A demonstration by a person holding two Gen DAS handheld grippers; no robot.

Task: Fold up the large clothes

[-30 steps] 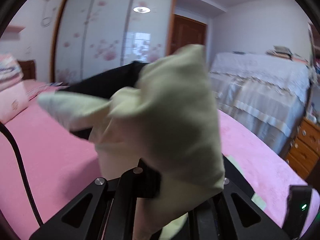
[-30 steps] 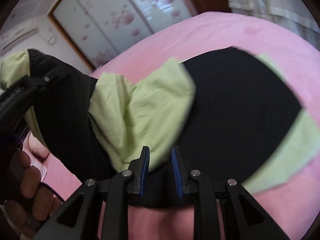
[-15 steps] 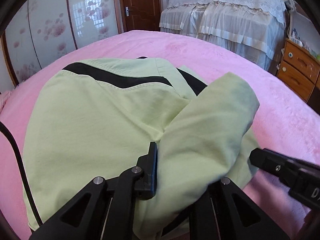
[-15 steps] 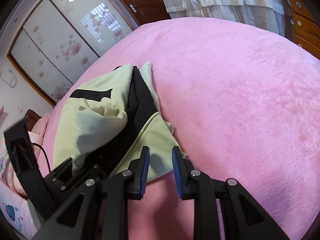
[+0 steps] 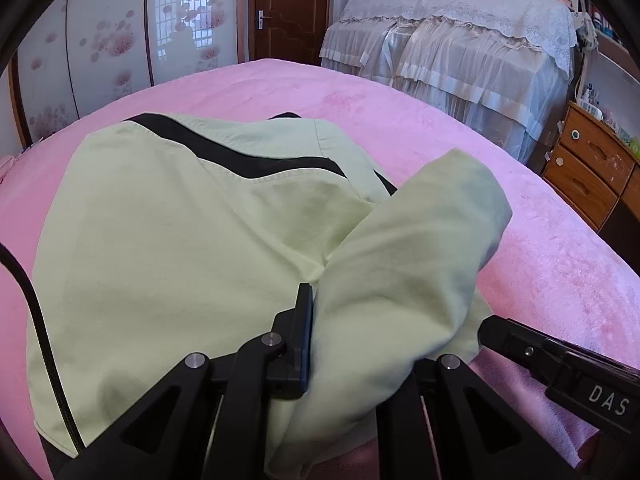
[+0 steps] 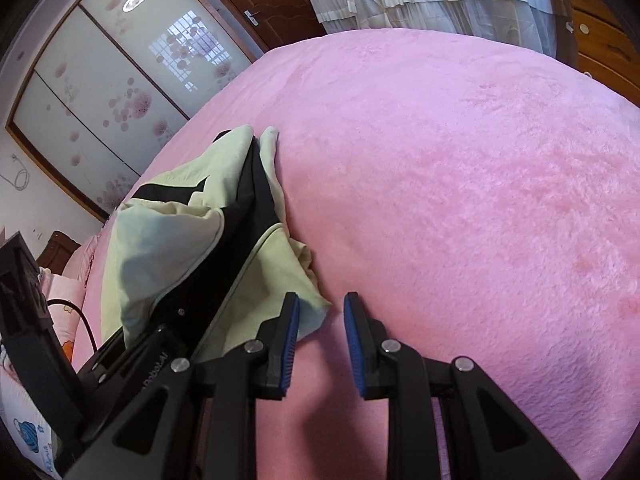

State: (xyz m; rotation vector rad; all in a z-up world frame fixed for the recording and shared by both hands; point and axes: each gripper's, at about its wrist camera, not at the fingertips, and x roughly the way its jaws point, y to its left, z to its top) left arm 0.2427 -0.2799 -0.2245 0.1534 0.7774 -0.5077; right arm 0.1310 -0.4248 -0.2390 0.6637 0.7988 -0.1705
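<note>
Two grippers over pink bed. Left gripper: jaws pinched on bunched pale-green fold of garment, right finger hidden under cloth. Right gripper: jaws narrowly parted, nothing between blue pads, garment corner just beside left pad at 10 o'clock. Garment, green with black bands, lies folded over on bed; in left wrist view spreads from 9 to 1 o'clock. Step judged: laying down fold. Next move likely: release held fold flat, smooth, take new edge.
</note>
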